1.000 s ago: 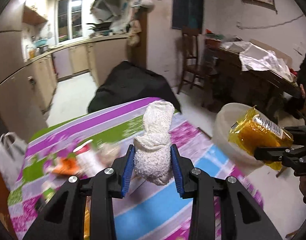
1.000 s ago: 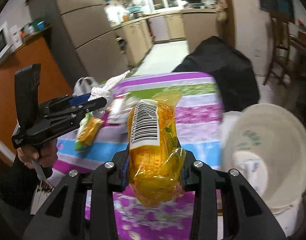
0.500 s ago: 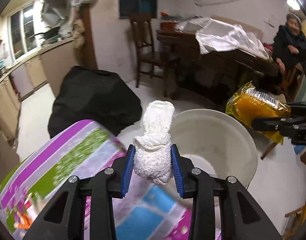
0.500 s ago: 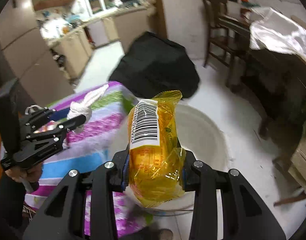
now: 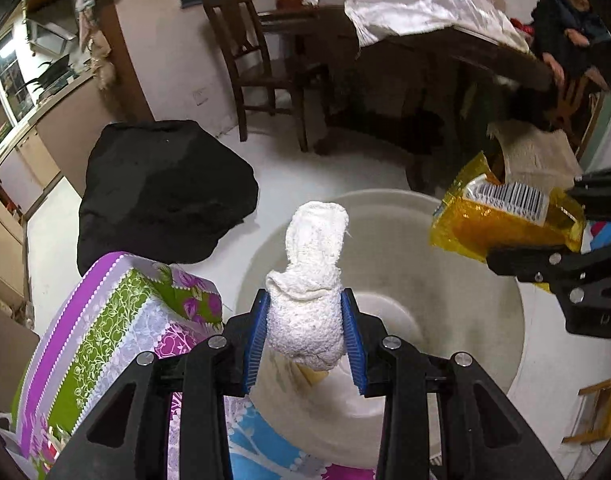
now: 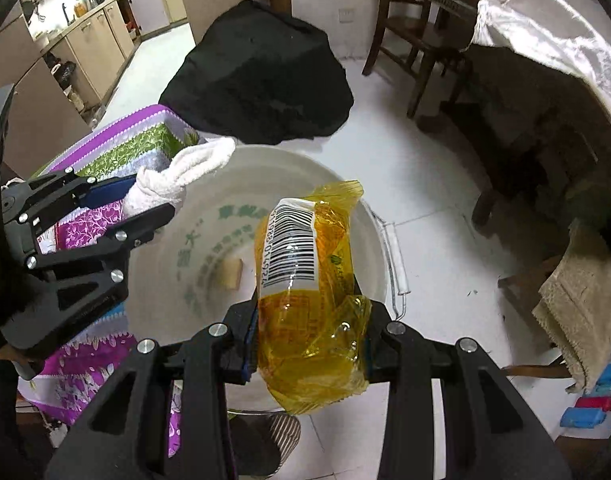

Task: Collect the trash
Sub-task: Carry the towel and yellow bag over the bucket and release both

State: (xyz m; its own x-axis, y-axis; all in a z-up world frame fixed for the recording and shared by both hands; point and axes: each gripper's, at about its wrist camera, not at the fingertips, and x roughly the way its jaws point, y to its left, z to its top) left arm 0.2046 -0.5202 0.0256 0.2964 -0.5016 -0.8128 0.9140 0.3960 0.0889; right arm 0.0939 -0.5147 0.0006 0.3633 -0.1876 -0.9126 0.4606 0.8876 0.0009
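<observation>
Right tongs (image 6: 305,344) clamp yellow wrapper (image 6: 309,292) — above white bucket (image 6: 369,248).

The white cloth (image 5: 305,308) hides part of the basin (image 5: 445,300) floor. Green lettering on the basin wall is partly covered by the yellow wrapper (image 6: 311,304) and unreadable. A small tan item (image 6: 230,274) inside, possibly cardboard, is indistinct.
</observation>
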